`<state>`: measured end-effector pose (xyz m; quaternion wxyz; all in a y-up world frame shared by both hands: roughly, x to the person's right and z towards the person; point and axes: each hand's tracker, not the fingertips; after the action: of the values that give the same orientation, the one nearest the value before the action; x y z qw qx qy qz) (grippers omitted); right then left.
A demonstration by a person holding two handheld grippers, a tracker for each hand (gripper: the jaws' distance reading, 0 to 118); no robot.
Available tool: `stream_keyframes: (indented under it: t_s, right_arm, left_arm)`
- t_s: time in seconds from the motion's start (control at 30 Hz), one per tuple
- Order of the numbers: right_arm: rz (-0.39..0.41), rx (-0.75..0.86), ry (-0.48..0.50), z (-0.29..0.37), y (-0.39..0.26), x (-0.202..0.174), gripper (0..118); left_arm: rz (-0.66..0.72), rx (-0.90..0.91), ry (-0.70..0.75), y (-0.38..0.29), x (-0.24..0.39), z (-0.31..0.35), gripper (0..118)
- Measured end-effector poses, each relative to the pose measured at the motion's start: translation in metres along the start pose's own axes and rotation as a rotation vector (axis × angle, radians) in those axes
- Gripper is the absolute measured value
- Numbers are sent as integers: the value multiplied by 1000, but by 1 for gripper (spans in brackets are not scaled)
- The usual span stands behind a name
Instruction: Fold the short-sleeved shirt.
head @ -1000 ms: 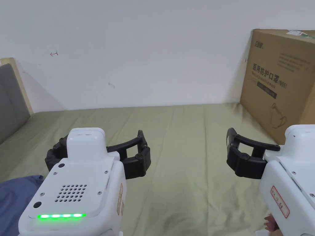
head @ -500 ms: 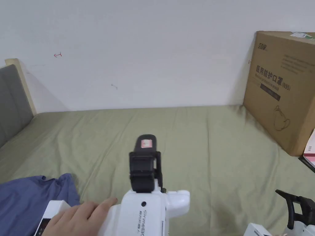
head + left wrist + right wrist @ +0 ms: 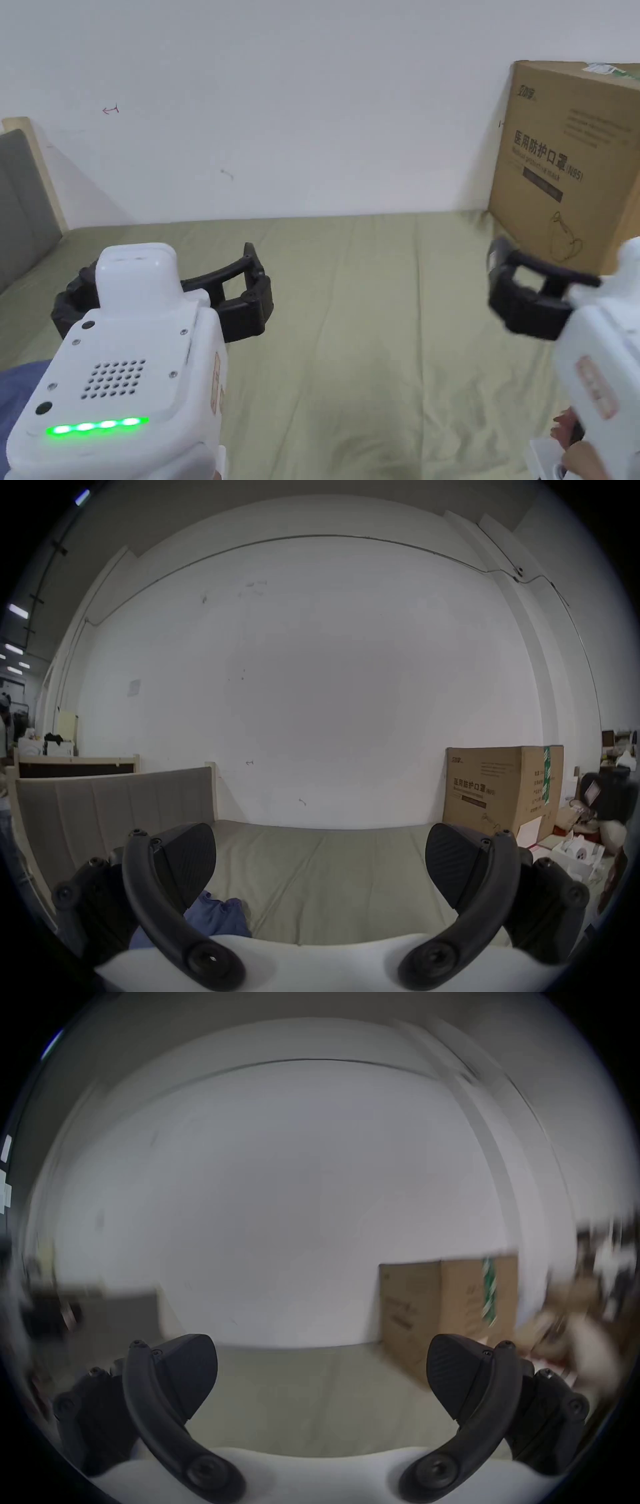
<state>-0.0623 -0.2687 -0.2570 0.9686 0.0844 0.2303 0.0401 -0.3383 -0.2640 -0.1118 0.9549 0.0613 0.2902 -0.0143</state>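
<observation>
Nearest, at the left edge, the blue shirt (image 3: 15,390) lies crumpled on the green sheet (image 3: 375,350), partly hidden behind the left gripper (image 3: 164,292). That gripper hovers above the sheet, jaws spread wide and holding nothing. At the right the right gripper (image 3: 320,1376), blurred, is also wide open and empty. Farther right a cardboard box (image 3: 565,169) stands against the white wall (image 3: 300,106).

Left gripper (image 3: 165,294) jaws apart over bed (image 3: 375,350); right gripper (image 3: 522,294) blurred, seemingly open.
</observation>
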Motion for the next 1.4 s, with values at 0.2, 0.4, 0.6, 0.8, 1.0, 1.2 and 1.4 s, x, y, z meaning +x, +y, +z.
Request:
stream_keyframes:
  t_s: [0.2,0.4,0.6,0.8,1.0,1.2,1.4]
  right_arm:
    - [-80,-139,12,-3,-24,-6,118]
    - [-106,-132,-5,-3,-16,4,118]
    - [-92,-125,41,-1,-13,2,118]
    - [-73,-109,-11,4,-10,0,118]
    - [-155,-93,25,3,-5,11,118]
    - [-115,-100,29,3,-6,4,118]
    - [-132,-127,68,3,-4,3,95]
  left_arm:
    - [-92,-9,-35,-11,12,10,118]
    - [-113,-80,-67,-15,18,3,118]
    - [-98,-109,-82,-16,20,0,118]
    - [-58,-142,-74,-14,18,-5,118]
    - [-15,-164,-75,-15,8,-8,118]
    - [-21,-162,-79,-16,9,-6,118]
    - [-37,-155,-85,-12,13,-4,79]
